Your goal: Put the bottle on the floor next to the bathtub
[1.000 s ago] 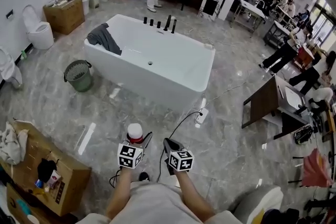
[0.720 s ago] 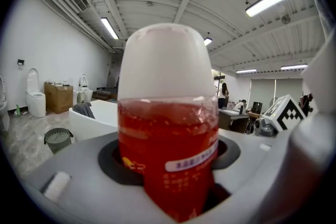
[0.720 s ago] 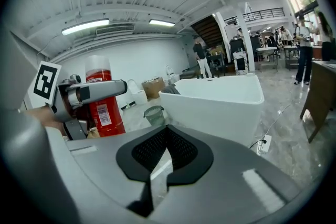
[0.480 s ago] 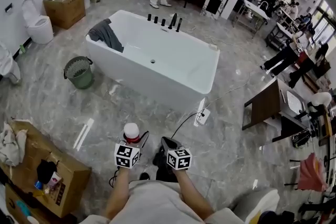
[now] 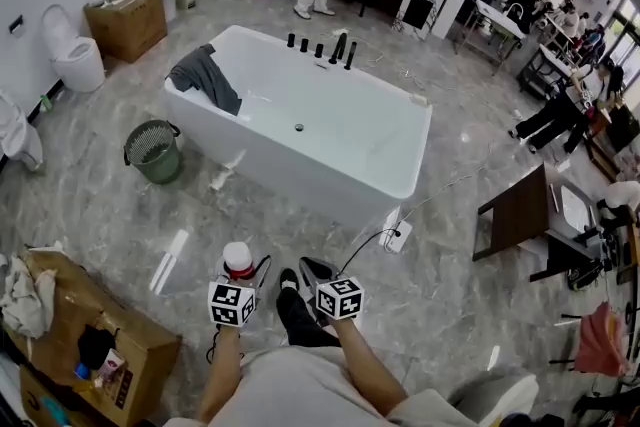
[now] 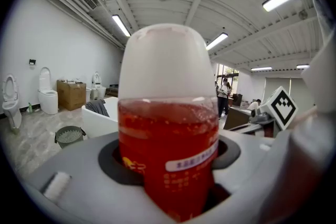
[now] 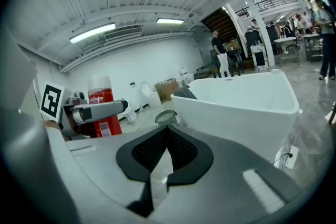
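Bottle (image 6: 167, 113) is clamped around its body in left gripper (image 6: 168, 186); liquid-filled, it is judged fairly heavy, smooth-walled, slip-prone. Right gripper (image 7: 160, 165) is closed, empty.

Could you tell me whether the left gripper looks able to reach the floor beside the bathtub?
Probably not yet: the left gripper, shut on the bottle, is held near the person's body, with open floor between it and the bathtub. Nothing seems to block the way.

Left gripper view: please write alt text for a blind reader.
A red bottle with a white cap, clamped in the left tongs, fills the picture. Behind it stand a white bathtub and a bin on a grey floor.
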`<state>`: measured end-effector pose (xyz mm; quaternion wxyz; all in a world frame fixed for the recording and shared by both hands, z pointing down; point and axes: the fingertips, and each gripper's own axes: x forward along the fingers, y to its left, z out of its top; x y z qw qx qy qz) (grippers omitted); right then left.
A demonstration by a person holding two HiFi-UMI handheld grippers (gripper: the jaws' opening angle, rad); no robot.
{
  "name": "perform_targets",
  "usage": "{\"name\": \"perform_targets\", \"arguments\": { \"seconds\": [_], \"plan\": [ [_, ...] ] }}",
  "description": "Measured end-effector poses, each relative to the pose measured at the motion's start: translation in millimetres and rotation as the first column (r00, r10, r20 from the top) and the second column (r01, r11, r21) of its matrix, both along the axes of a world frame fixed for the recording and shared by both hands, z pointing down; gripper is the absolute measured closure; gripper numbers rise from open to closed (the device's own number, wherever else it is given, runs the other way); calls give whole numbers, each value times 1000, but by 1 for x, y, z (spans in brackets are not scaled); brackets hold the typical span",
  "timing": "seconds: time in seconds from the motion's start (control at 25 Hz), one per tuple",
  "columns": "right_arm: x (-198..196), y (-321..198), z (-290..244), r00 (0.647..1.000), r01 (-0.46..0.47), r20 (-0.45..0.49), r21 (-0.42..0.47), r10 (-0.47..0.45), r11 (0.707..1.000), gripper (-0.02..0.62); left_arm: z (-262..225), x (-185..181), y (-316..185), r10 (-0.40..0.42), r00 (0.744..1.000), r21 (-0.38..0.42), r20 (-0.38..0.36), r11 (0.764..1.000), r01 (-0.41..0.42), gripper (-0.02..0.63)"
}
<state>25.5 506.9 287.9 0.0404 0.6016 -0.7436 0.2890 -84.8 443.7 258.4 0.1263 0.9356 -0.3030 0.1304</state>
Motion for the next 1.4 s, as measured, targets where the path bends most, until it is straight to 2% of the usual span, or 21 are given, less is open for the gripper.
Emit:
{"name": "perform_targets", "arguments": {
  "seconds": [0.12,0.24,0.36,0.48,0.56,0.68,0.8,1.0,1.24,1.32,1.4],
  "plan": [
    [20,-45,-18,999,31,8,36,-31,999,594,-2,15,-35,2,1000,-4,6,1000,-2,255],
    [35,-85,-44,993,98,61,90,-104,991,594,-7,35,-66,12,1000,0,2,1000,-12,255],
    [47,-118,-72,974,187,101,158,-205,969,594,-14,58,-98,33,999,19,6,999,-33,255],
    [60,-139,-92,947,285,102,183,-306,941,594,-21,83,-125,56,998,34,2,998,-56,255],
    [66,-150,-104,924,362,64,171,-377,917,594,-29,99,-142,72,997,43,-2,996,-72,255],
    [70,-165,-118,874,482,-7,146,-486,864,594,-38,117,-166,97,995,60,7,993,-97,255],
    [80,-178,-124,826,563,-77,130,-558,816,594,-34,136,-181,115,993,66,1,991,-115,255],
    [106,-198,-125,783,618,-180,113,-595,778,594,-22,169,-196,155,988,69,3,985,-155,255],
    [118,-223,-134,720,675,-314,113,-619,729,594,-28,186,-208,178,984,93,10,980,-178,256],
    [112,-227,-140,686,707,-353,120,-636,697,594,-25,188,-208,185,983,93,17,978,-186,256],
    [102,-229,-146,641,749,-371,112,-672,653,594,-22,189,-209,189,982,91,20,978,-190,256]
  ]
}}
